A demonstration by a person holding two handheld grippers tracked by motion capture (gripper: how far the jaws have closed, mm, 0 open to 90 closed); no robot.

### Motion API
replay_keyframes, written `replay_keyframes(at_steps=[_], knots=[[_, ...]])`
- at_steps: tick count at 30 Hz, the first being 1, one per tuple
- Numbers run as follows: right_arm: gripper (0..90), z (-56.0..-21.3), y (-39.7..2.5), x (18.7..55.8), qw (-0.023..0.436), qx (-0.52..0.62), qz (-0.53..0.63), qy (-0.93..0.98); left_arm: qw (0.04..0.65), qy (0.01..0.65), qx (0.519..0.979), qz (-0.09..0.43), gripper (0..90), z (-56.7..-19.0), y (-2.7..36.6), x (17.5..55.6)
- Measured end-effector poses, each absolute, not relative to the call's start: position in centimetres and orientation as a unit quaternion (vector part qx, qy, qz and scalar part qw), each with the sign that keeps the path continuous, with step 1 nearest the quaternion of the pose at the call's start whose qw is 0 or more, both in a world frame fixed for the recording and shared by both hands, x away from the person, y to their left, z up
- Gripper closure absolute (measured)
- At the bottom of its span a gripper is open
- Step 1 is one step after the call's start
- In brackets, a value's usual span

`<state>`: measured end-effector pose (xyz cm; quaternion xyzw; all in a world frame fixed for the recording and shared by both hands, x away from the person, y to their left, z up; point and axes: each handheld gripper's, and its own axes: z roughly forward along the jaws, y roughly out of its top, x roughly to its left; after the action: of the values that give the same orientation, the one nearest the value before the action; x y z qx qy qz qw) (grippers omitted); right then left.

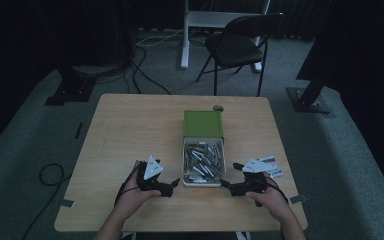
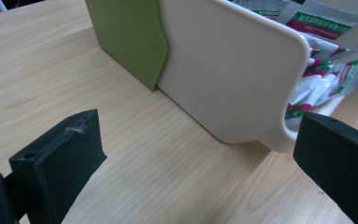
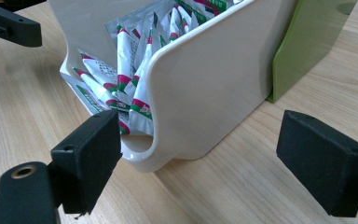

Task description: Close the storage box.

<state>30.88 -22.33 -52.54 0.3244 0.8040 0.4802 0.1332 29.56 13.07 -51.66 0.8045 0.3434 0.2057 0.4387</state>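
I hold my left gripper (image 1: 174,183) low over the table (image 1: 130,130), its jaws spread wide with nothing between them. Just ahead of it and a little to its right stands the cream box (image 2: 233,70), its near side wall facing me; the front corner of that wall sits close to my right-hand jaw, but I cannot tell whether they touch. Farther along the same side, a green sleeve (image 2: 128,32) covers the far end of the box.

My right gripper (image 1: 226,185) is also open and empty, jaws well apart, resting near the table surface on the other side of the box (image 3: 205,88). From there the curved front lip of the box lies just ahead of my left-hand jaw, and the green sleeve (image 3: 307,42) is beyond my right-hand jaw. The packets (image 3: 130,60), white with green and red bands, stand packed inside the box, some leaning out over the low front opening.

From above, the box (image 1: 185,165) sits between the two grippers, slightly ahead of both, with a small card (image 1: 270,166) just beyond my right gripper.
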Motion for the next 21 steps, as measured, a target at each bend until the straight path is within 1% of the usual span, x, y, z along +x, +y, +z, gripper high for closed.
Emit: replay_keyframes(at_steps=[9,16,21], knots=[[13.4,-52.0,-22.6,31.5,0.134,0.34,0.49,0.791,0.452,0.329,0.804,0.2,1.9,-51.4,12.2,30.0],[13.3,-52.0,-22.7,32.0,0.137,0.348,0.491,0.787,0.473,0.328,0.791,0.206,1.9,-51.2,11.7,30.6],[12.9,-51.9,-22.6,32.1,0.138,0.347,0.489,0.788,0.458,0.333,0.798,0.205,1.9,-51.4,11.6,31.2]])
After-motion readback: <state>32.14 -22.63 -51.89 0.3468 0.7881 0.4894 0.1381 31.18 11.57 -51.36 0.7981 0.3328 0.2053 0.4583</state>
